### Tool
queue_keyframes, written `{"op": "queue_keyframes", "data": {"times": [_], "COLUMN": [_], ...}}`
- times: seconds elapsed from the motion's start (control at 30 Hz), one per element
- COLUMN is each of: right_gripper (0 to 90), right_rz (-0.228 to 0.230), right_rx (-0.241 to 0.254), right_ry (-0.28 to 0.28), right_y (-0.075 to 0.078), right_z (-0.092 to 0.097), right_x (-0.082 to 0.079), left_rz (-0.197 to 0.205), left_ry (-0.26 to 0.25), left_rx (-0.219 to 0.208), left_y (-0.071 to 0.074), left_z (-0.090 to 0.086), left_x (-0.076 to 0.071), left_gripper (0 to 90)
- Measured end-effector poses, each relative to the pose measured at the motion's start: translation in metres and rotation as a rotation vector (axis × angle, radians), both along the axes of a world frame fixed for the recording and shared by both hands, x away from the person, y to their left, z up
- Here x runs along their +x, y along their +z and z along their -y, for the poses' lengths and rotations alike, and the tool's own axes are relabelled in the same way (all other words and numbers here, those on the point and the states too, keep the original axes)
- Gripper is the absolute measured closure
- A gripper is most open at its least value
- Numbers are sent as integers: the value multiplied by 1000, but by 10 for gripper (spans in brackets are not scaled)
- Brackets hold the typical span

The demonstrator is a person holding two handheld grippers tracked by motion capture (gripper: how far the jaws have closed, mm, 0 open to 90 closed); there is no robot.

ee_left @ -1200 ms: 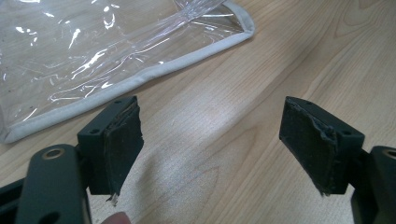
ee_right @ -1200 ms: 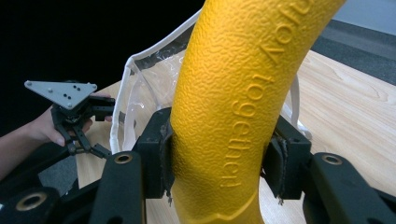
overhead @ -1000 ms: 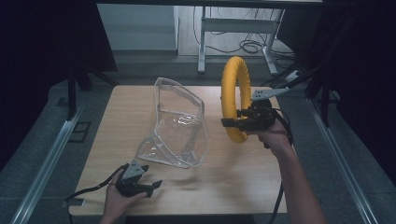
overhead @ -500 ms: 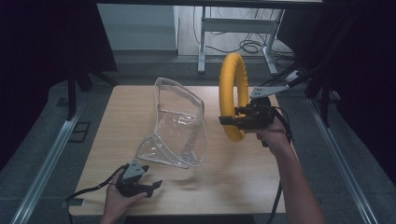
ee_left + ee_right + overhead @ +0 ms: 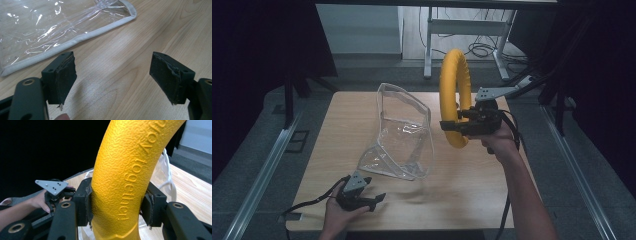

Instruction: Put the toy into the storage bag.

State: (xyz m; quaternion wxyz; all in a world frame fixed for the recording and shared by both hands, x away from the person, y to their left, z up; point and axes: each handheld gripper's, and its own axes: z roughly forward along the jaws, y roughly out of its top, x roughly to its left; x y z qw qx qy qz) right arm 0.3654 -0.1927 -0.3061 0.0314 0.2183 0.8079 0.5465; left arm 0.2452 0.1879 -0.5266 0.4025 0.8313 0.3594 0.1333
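A thick yellow foam ring (image 5: 453, 95) stands upright in the air over the table's right half, held low on its rim by my right gripper (image 5: 452, 126). In the right gripper view both pads press the textured yellow ring (image 5: 130, 170), which carries printed letters. A clear plastic bag (image 5: 404, 132) with a white-trimmed mouth stands open on the table's middle, left of the ring. My left gripper (image 5: 376, 200) rests near the front left edge, jaws wide apart. In the left gripper view its pads (image 5: 63, 75) hang over bare wood, with the bag's trimmed edge (image 5: 75, 41) just beyond.
The wooden table (image 5: 492, 195) has dark floor and metal rails on both sides. A metal frame and cables (image 5: 482, 45) stand behind the far edge. In the right gripper view the left hand and its gripper (image 5: 53, 188) show beyond the ring.
My right gripper has lifted the yellow ring a little and carried it slightly left, toward the bag. The left gripper and the bag have kept still.
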Motion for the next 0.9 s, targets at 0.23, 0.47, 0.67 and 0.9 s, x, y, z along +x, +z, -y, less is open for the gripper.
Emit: {"op": "queue_keyframes", "data": {"times": [0.23,0.47,0.67,0.9], "right_gripper": [502,501,501,501], "right_rz": [12,26,32,29], "right_rx": [14,32,40,48], "right_ry": [16,38,53,61], "right_y": [6,15,21,23], "right_z": [-8,-17,-23,-29], "right_x": [-1,-3,-4,-3], "left_rz": [0,-3,-1,-3], "left_ry": [0,-1,-3,-3], "left_rx": [-1,-1,1,3], "left_y": [0,0,0,0], "left_z": [0,0,0,0], "left_x": [0,0,0,0], "left_gripper": [211,211,211,211]}}
